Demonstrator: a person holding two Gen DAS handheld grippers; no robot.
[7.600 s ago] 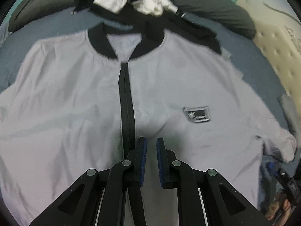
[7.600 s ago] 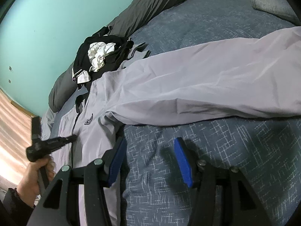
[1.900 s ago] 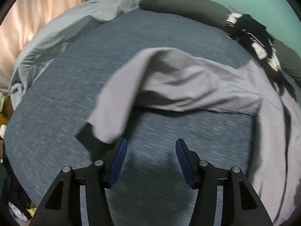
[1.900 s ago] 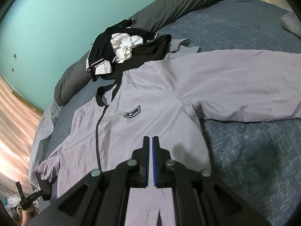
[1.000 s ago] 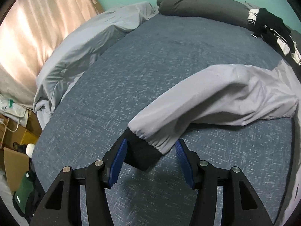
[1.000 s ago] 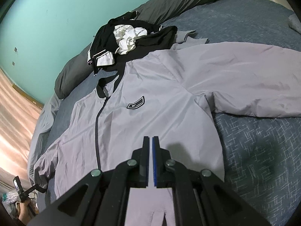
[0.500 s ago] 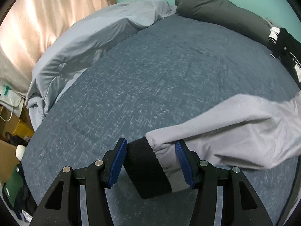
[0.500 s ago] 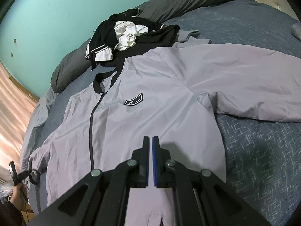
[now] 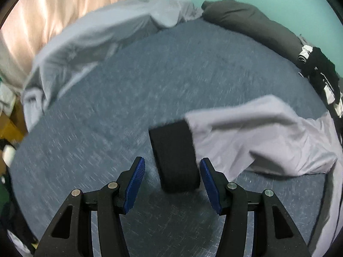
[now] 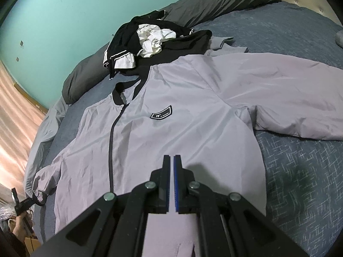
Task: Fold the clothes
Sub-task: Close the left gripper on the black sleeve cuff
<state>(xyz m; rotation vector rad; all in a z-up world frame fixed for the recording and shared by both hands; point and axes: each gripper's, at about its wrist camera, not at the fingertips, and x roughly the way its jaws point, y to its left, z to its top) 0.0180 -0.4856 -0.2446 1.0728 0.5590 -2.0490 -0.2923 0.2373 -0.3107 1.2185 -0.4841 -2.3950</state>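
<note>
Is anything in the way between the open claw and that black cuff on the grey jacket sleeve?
No, nothing visible is in the way. The black cuff already lies between the open fingers of the left claw, on the bare blue bedspread. The pile of black and white clothes sits far off by the pillow.

My pale grey zip-up jacket (image 10: 193,115) has a black collar, black zip line, black cuff (image 9: 174,154) and a black chest badge with white lettering. The bed cover (image 10: 300,160) is dark blue, flecked white. The wall (image 10: 64,10) is turquoise. My finger pads (image 9: 135,184) are blue.
</note>
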